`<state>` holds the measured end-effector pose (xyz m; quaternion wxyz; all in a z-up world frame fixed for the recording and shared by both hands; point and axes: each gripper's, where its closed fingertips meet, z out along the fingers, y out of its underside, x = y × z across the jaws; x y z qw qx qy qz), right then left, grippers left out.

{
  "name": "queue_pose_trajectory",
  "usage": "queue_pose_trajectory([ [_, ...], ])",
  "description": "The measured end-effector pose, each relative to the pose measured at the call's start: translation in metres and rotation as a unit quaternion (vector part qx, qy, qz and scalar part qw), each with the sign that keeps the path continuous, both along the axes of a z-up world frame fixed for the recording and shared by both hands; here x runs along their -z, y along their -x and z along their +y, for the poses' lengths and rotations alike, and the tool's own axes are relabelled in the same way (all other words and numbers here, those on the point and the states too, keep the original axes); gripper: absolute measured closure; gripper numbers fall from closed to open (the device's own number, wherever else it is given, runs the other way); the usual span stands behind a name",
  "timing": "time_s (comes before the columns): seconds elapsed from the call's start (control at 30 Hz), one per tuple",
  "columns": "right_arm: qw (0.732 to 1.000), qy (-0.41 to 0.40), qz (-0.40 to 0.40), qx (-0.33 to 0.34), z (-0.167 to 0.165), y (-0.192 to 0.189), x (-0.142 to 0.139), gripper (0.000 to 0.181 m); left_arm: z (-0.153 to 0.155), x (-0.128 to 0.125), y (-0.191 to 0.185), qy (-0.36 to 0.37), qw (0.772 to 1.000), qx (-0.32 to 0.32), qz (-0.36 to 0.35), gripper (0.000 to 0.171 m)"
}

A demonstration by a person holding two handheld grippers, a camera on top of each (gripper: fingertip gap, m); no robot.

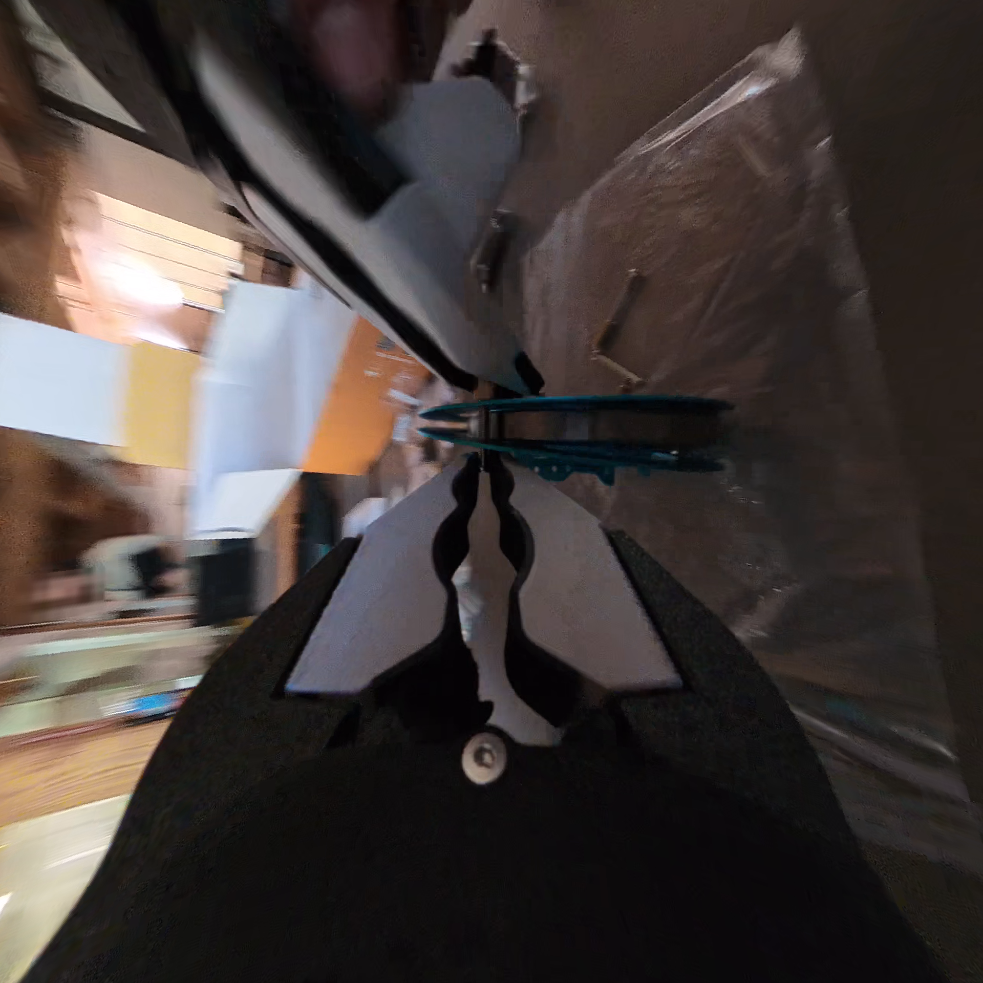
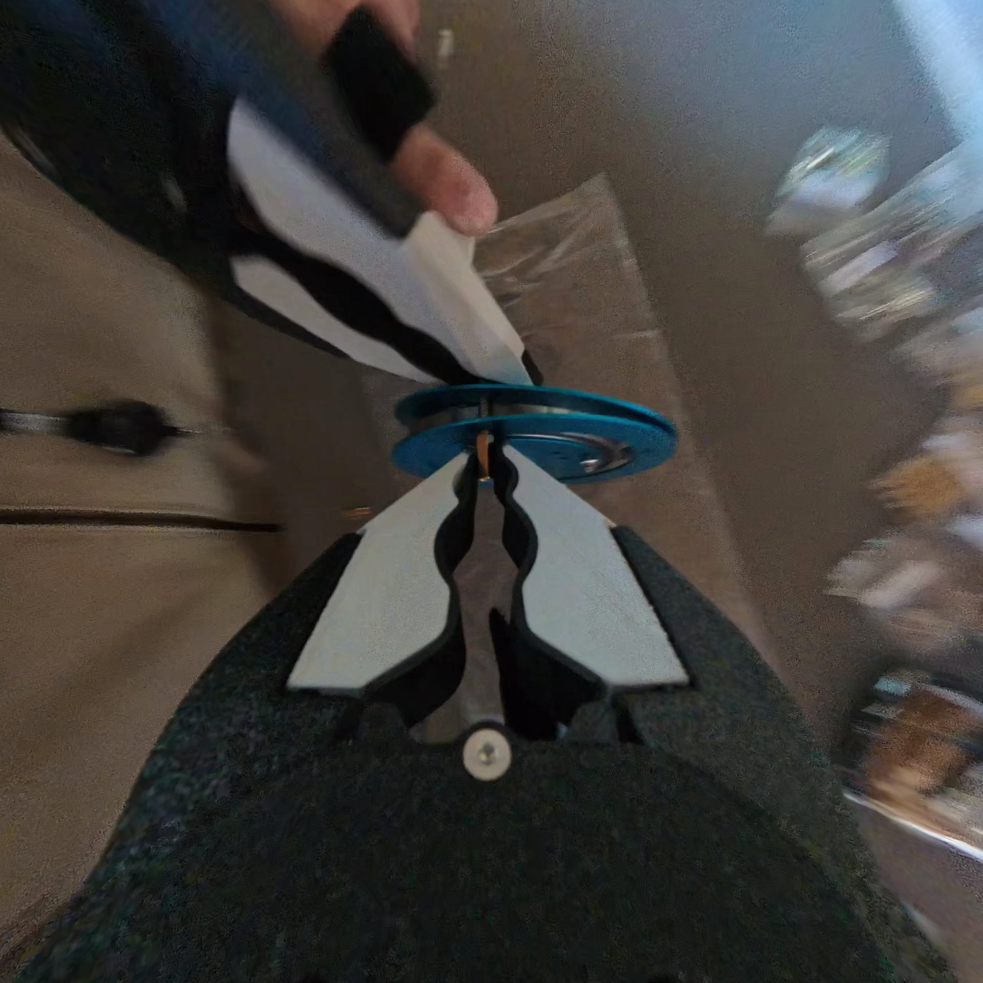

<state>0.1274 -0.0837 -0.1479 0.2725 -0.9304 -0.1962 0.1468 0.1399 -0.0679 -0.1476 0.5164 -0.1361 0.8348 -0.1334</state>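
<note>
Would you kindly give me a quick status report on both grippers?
Left gripper shut on blue spool's pin. Right gripper shut on same pin, opposite side. Clear bag behind, nothing between.

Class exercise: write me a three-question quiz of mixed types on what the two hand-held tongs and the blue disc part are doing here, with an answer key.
1. True or false: the left tongs are wide open and away from everything.
2. Multiple choice: the blue double-disc metal spool is gripped by A) neither tongs, B) both tongs from opposite sides, C) a bare hand only.
3. Short answer: what lies on the brown tabletop behind the spool?

Key
1. False: they are shut on a thin pin at the spool's edge.
2. B: the right tongs pinch the near edge, the left tongs the far.
3. A clear plastic bag, holding small metal parts.
</note>
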Motion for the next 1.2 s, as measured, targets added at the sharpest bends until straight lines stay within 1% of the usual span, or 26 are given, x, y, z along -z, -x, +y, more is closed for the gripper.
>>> queue_pose_trajectory([
  [0.03, 0.995, 0.054, 0.080, 0.008, -0.003, 0.003, -0.001, 0.178, -0.001, -0.002, -0.001, -0.039, 0.998, 0.000, -0.050, 0.170],
  [0.07, 0.981, 0.112, 0.156, 0.019, -0.008, 0.006, -0.001, 0.178, -0.002, -0.004, -0.002, -0.080, 0.993, 0.001, -0.092, 0.170],
  [0.1, 0.957, 0.171, 0.233, 0.032, -0.012, 0.011, -0.002, 0.178, -0.003, -0.005, -0.002, -0.119, 0.985, 0.001, -0.125, 0.171],
  [0.13, 0.929, 0.217, 0.296, 0.041, -0.015, 0.014, -0.004, 0.178, -0.004, -0.006, -0.002, -0.139, 0.980, 0.000, -0.144, 0.171],
  [0.17, 0.904, 0.247, 0.344, 0.051, -0.016, 0.015, -0.005, 0.178, -0.004, -0.005, -0.003, -0.137, 0.980, -0.001, -0.146, 0.171],
  [0.2, 0.884, 0.270, 0.377, 0.060, -0.018, 0.017, -0.006, 0.178, -0.005, -0.005, -0.003, -0.127, 0.982, 0.000, -0.140, 0.171],
  [0.23, 0.875, 0.279, 0.391, 0.065, -0.018, 0.018, -0.006, 0.178, -0.004, -0.004, -0.004, -0.123, 0.983, -0.001, -0.136, 0.170],
  [0.27, 0.878, 0.274, 0.387, 0.065, -0.018, 0.019, -0.005, 0.178, -0.004, -0.004, -0.004, -0.114, 0.985, -0.002, -0.131, 0.170],
  [0.3, 0.888, 0.263, 0.372, 0.061, -0.018, 0.019, -0.005, 0.177, -0.004, -0.004, -0.004, -0.094, 0.989, -0.001, -0.118, 0.170],
  [0.37, 0.919, 0.225, 0.318, 0.053, -0.017, 0.016, -0.002, 0.177, -0.005, -0.002, -0.005, -0.042, 0.996, -0.001, -0.076, 0.170],
  [0.47, 0.970, 0.133, 0.201, 0.037, -0.014, 0.013, 0.000, 0.175, -0.004, 0.002, -0.003, 0.029, 1.000, -0.005, 0.007, 0.169],
  [0.57, 0.992, 0.057, 0.107, 0.031, -0.013, 0.015, 0.001, 0.163, -0.004, 0.006, 0.001, 0.078, 0.994, -0.009, 0.076, 0.169],
  [0.6, 0.996, 0.031, 0.073, 0.038, -0.013, 0.012, 0.002, 0.159, -0.003, 0.007, 0.001, 0.091, 0.991, -0.014, 0.096, 0.169],
  [0.63, 0.999, 0.007, 0.031, 0.043, -0.012, 0.007, 0.003, 0.160, -0.002, 0.007, 0.002, 0.100, 0.988, -0.017, 0.115, 0.169],
  [0.67, 0.998, -0.020, -0.023, 0.055, -0.011, -0.003, 0.004, 0.159, 0.000, 0.008, 0.002, 0.112, 0.984, -0.019, 0.135, 0.169],
  [0.7, 0.992, -0.058, -0.087, 0.064, -0.008, -0.016, 0.002, 0.160, 0.001, 0.009, 0.002, 0.128, 0.979, -0.021, 0.160, 0.169],
  [0.73, 0.981, -0.098, -0.153, 0.065, -0.006, -0.027, -0.001, 0.160, 0.002, 0.009, 0.004, 0.147, 0.971, -0.024, 0.188, 0.169],
  [0.8, 0.944, -0.174, -0.274, 0.063, -0.004, -0.039, -0.009, 0.159, 0.003, 0.011, 0.007, 0.175, 0.953, -0.027, 0.248, 0.169],
  [0.87, 0.904, -0.214, -0.368, 0.049, -0.006, -0.036, -0.008, 0.146, 0.004, 0.012, 0.010, 0.199, 0.932, -0.032, 0.301, 0.169],
  [0.93, 0.847, -0.256, -0.464, 0.038, -0.005, -0.031, -0.009, 0.143, 0.005, 0.012, 0.010, 0.217, 0.915, -0.034, 0.339, 0.169],
  [1.0, 0.789, -0.296, -0.538, 0.013, -0.004, -0.021, -0.011, 0.150, 0.004, 0.011, 0.009, 0.227, 0.904, -0.030, 0.361, 0.169],
  [1.03, 0.765, -0.314, -0.562, 0.002, -0.003, -0.017, -0.013, 0.154, 0.003, 0.011, 0.008, 0.230, 0.901, -0.028, 0.366, 0.169],
  [1.07, 0.752, -0.319, -0.577, -0.008, -0.001, -0.015, -0.012, 0.158, 0.002, 0.010, 0.008, 0.234, 0.898, -0.028, 0.372, 0.169],
  [1.13, 0.753, -0.307, -0.582, -0.013, 0.002, -0.018, -0.007, 0.153, -0.003, 0.010, 0.010, 0.241, 0.890, -0.024, 0.386, 0.169],
  [1.2, 0.751, -0.308, -0.584, -0.013, 0.005, -0.021, -0.010, 0.150, -0.004, 0.010, 0.009, 0.236, 0.893, -0.023, 0.383, 0.169],
])
